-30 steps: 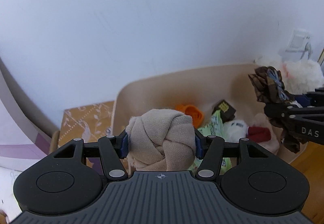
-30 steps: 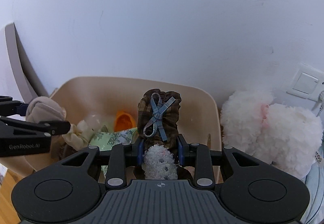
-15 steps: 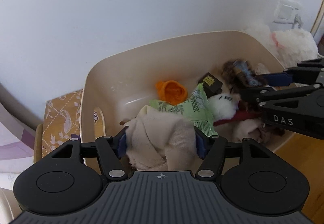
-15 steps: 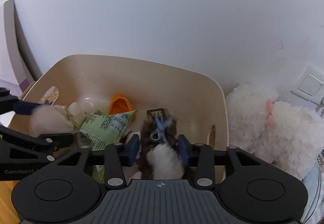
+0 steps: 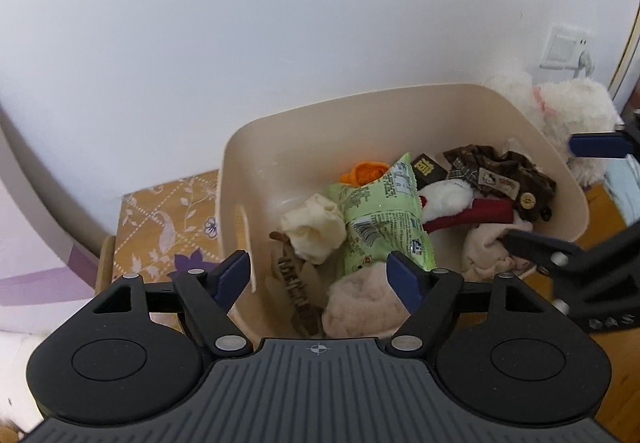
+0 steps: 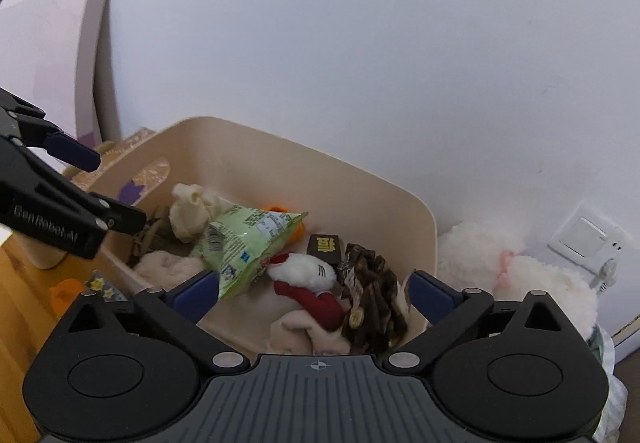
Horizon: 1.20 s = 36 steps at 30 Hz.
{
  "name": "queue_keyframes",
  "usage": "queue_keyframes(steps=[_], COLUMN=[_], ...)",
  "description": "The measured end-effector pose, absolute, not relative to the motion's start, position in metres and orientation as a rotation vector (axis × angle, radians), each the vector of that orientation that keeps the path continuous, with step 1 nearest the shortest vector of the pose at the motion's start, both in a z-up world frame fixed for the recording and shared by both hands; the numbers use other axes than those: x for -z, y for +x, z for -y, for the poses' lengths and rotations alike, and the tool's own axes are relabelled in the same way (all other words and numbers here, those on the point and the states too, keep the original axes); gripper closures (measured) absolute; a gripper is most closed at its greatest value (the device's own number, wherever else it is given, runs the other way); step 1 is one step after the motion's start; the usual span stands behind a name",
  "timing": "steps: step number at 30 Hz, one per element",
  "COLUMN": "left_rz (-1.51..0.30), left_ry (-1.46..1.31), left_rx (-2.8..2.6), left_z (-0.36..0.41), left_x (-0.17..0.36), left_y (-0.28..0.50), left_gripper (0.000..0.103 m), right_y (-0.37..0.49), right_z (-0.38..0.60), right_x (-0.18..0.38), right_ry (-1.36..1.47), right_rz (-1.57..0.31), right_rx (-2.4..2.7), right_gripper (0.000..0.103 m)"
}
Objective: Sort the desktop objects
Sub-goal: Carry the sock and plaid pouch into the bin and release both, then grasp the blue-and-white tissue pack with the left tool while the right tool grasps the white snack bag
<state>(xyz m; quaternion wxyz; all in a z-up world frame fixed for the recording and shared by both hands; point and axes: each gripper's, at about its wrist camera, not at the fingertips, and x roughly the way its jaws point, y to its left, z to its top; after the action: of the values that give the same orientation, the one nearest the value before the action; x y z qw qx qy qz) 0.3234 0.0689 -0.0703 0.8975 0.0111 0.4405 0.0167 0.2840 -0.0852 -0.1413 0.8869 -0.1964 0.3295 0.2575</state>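
A beige plastic bin holds a green snack packet, a cream sock ball, a white and red plush and a small dark box. My left gripper hangs over the bin's near left corner, jaws opening. The pink-beige rolled sock lies loose in the bin below them. My right gripper is over the bin's right end, jaws opening wide. The brown plaid cloth piece rests in the bin, touched by neither pad.
A white fluffy plush sits right of the bin, under a wall socket. A flower-patterned box stands left of the bin. The wall rises close behind. An orange item and a star card lie on the wooden desk.
Both grippers came in over the bin and opened. The rolled sock dropped out of the left one and the brown plaid piece out of the right one, into the bin.
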Motion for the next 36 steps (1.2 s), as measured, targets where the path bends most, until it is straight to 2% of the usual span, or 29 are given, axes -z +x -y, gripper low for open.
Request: queue_keyframes(steps=[9, 19, 36], left_rz=[-0.931, -1.057, -1.196], left_ry=[0.018, -0.050, -0.150], left_rx=[-0.004, 0.010, -0.047], left_z=[-0.078, -0.073, -0.059], left_x=[0.073, 0.113, 0.174], left_y=[0.268, 0.224, 0.229], left_gripper=[0.025, 0.025, 0.025], right_y=[0.241, 0.226, 0.234], right_z=[0.118, 0.134, 0.103], right_x=[0.162, 0.200, 0.239], right_ry=[-0.395, -0.373, -0.413], right_rz=[-0.751, -0.886, -0.992], right_rx=[-0.531, -0.511, -0.544], right_gripper=[0.000, 0.000, 0.000])
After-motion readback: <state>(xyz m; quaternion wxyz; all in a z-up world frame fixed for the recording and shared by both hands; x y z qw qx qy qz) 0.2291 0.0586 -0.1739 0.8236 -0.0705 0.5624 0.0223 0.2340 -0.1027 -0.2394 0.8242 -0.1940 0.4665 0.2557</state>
